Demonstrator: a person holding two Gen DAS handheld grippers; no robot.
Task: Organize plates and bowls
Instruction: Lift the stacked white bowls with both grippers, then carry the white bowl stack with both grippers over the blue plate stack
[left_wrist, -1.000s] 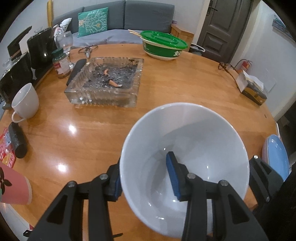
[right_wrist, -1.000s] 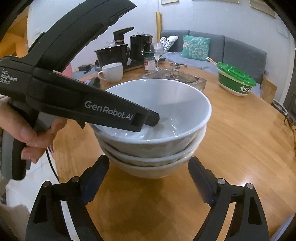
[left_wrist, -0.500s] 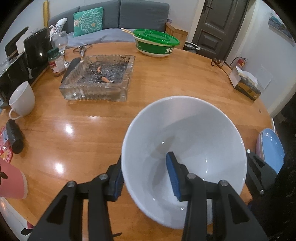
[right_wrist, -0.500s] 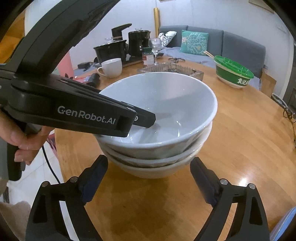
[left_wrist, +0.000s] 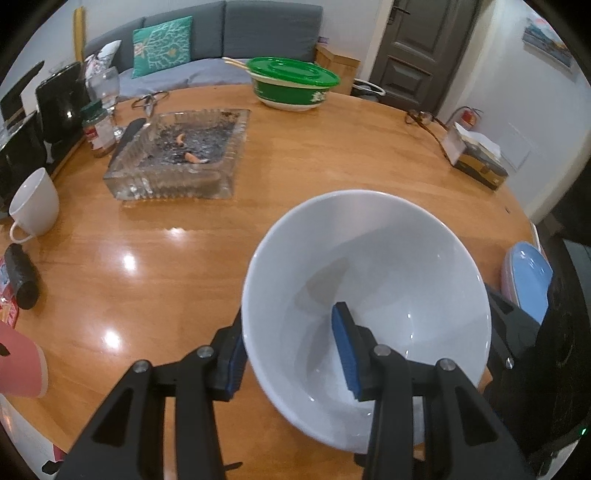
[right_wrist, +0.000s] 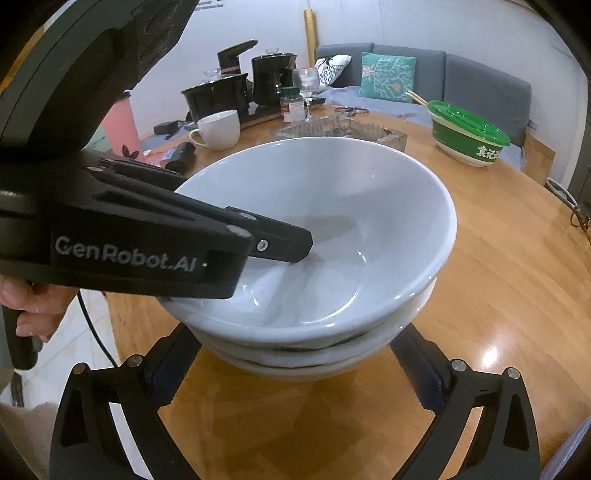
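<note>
- While the left hand-held gripper (left_wrist: 291, 354) clamps the top white bowl's (left_wrist: 369, 295) rim, careless release could tip it.
- Right hand-held gripper (right_wrist: 299, 384) is opening, pads off the bowl stack (right_wrist: 314, 354); bumping could shove it.

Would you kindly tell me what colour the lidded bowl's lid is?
Green; the lidded bowl's lid shows best in the left wrist view.

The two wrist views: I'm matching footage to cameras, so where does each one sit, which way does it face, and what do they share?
Left wrist: on the left gripper, looking down along its fingers, clamped on the top bowl's wall; ashtray beyond.
Right wrist: on the right gripper, jaws opening around the bowl stack without touching; the left gripper and a hand show.
Shared: top bowl, ashtray, green-lidded bowl, white mug.
</note>
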